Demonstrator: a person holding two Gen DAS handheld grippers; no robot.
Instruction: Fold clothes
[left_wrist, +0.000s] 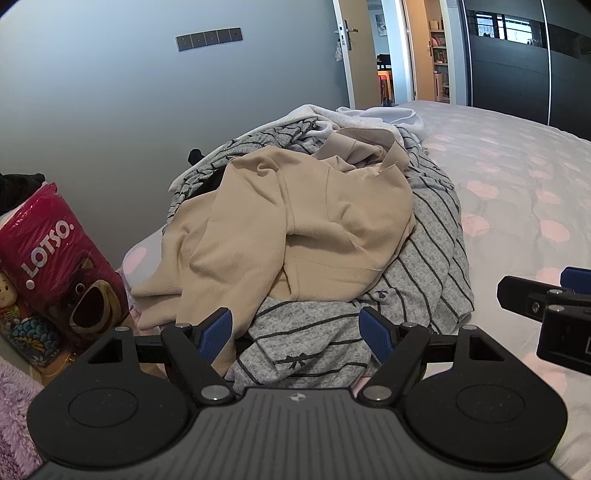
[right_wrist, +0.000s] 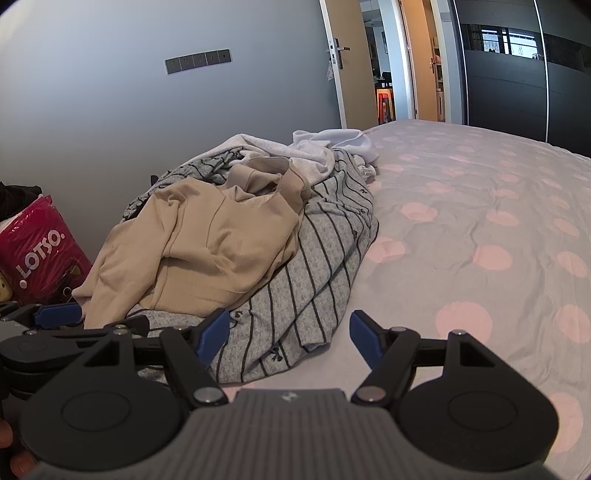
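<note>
A heap of clothes lies on the bed: a beige top (left_wrist: 295, 221) (right_wrist: 207, 236) crumpled over a grey striped garment (left_wrist: 417, 273) (right_wrist: 314, 266), with white pieces (left_wrist: 369, 118) (right_wrist: 332, 144) at the back. My left gripper (left_wrist: 297, 332) is open just in front of the heap, its blue pads over the grey striped cloth and holding nothing. My right gripper (right_wrist: 288, 332) is open too, at the heap's near right corner above the striped hem. Each gripper shows at the edge of the other's view.
The bed cover (right_wrist: 480, 221) is pale with pink dots and stretches wide to the right. A red LOTSO bag (left_wrist: 62, 258) and toys stand at the left by the grey wall (left_wrist: 110, 110). An open door (left_wrist: 354, 51) and a dark wardrobe (right_wrist: 517, 74) are behind.
</note>
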